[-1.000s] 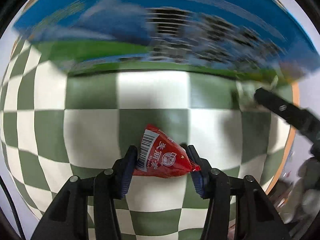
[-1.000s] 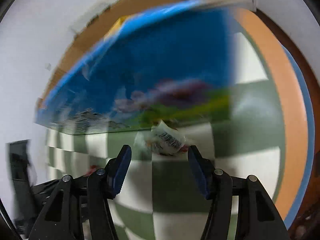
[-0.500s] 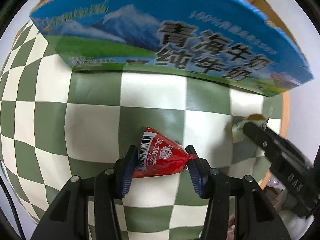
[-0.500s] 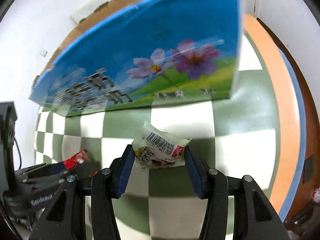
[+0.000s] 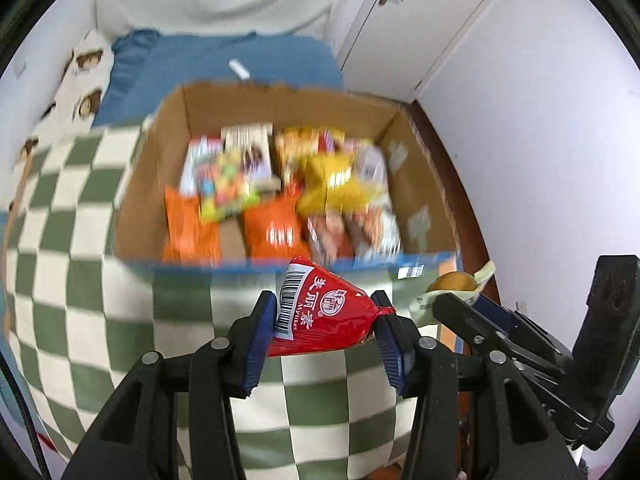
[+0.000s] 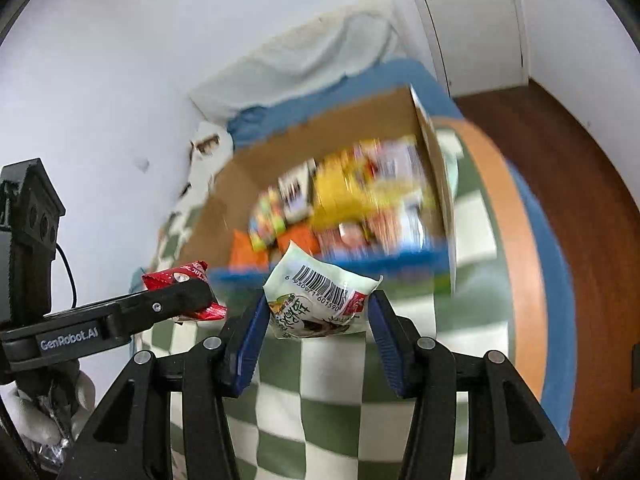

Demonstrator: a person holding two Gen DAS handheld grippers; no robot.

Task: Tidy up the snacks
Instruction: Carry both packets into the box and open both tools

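We hold the red snack packet (image 5: 320,314) clamped between the blue pads of the left tool (image 5: 325,332), raised above the desk (image 5: 80,312), which is covered by a cloth of green and white squares. The right tool (image 6: 316,322) is clamped on the pale green snack packet (image 6: 318,300), its barcode turned to the camera, and it is also lifted over the same cloth. The two tools are side by side, near each other. Just behind both packets stands the open cardboard box (image 5: 152,184) with a blue front edge; inside it lie many snack bags, orange, yellow and mixed colours, but they are blurred and we cannot read them. The desk has an orange rim (image 6: 516,240) with a blue border. Behind the box we see a blue bedding (image 5: 224,60) with a white pillow (image 5: 224,4), white walls, a white door (image 5: 408,28) and a dark brown wooden floor (image 6: 580,184).
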